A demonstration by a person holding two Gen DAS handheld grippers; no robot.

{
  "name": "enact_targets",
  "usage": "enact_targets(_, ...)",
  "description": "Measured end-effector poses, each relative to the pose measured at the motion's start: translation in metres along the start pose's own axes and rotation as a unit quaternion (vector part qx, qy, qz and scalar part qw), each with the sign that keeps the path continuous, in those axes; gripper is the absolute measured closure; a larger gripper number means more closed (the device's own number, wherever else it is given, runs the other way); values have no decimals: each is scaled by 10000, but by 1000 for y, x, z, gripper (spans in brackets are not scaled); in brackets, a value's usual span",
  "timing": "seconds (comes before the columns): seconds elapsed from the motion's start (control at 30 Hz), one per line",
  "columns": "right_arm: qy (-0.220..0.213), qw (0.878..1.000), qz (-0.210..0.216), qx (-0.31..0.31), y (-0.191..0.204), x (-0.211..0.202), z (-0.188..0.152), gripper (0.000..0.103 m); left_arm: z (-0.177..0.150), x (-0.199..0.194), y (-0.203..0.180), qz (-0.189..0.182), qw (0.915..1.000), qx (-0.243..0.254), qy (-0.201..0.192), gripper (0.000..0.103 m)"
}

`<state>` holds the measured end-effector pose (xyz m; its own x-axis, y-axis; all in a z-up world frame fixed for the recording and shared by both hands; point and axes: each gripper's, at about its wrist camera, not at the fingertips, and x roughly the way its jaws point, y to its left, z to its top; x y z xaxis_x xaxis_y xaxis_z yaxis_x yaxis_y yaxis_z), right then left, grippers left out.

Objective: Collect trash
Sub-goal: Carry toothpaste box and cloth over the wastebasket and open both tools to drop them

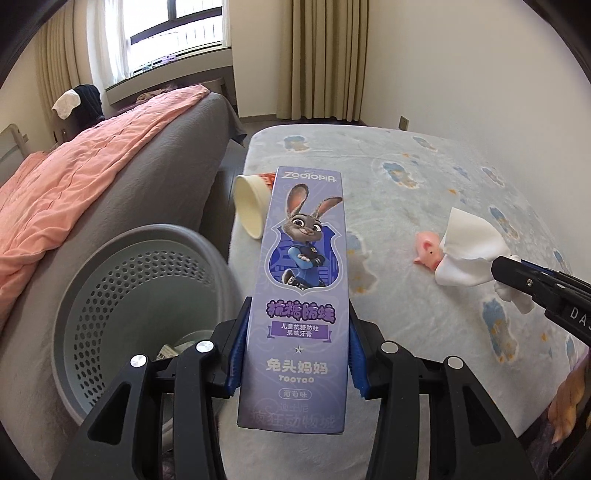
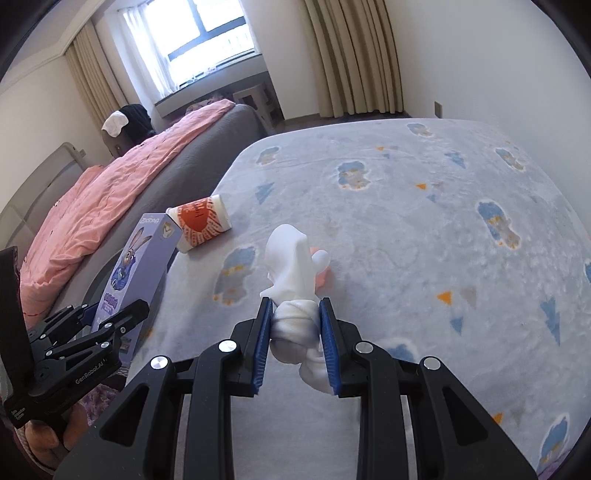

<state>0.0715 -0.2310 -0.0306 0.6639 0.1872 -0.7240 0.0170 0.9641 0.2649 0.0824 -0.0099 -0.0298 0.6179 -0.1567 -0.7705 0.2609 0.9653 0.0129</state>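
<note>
Left gripper (image 1: 297,354) clamps "ZOOTOPIA" toothpaste box (image 1: 301,280) (TOOTOO); right gripper (image 2: 297,347) pinches tissue (image 2: 291,269).

Black tool (image 1: 297,350), blue ribbed pads (image 2: 263,350), silver screws.

home bedroom, grey bed with pink quilt (image 1: 74,177), pale blue printed blanket (image 2: 406,221), beige pleated curtains (image 2: 354,55), window (image 1: 177,22)

Purple toothpaste box (image 1: 303,295) held over the bed edge, crumpled white tissue (image 2: 295,295) pinched, paper cup (image 2: 201,223) lying sideways.
</note>
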Motion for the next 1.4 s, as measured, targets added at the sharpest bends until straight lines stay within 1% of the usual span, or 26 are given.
enact_targets(0.13,11,9995,237,-210,35,1,0,77,-10,-15,28,123,9997,-193,-10,59)
enact_targets(0.33,234,9962,690,-471,86,16,-5,77,-24,-33,71,374,9981,-484,-61,59)
enact_targets(0.47,394,9933,853,-676,117,29,-7,77,-33,-38,100,543,9956,-759,-36,59)
enact_targets(0.67,491,9886,1017,-1000,157,43,-5,77,-42,-38,139,725,9911,-1114,21,59)
enact_targets(1.0,607,9828,1196,-1268,199,69,1,77,-43,-33,163,838,9891,-1212,47,59)
enact_targets(1.4,771,9784,1314,-1400,223,95,6,77,-41,-14,175,848,9883,-1256,171,59)
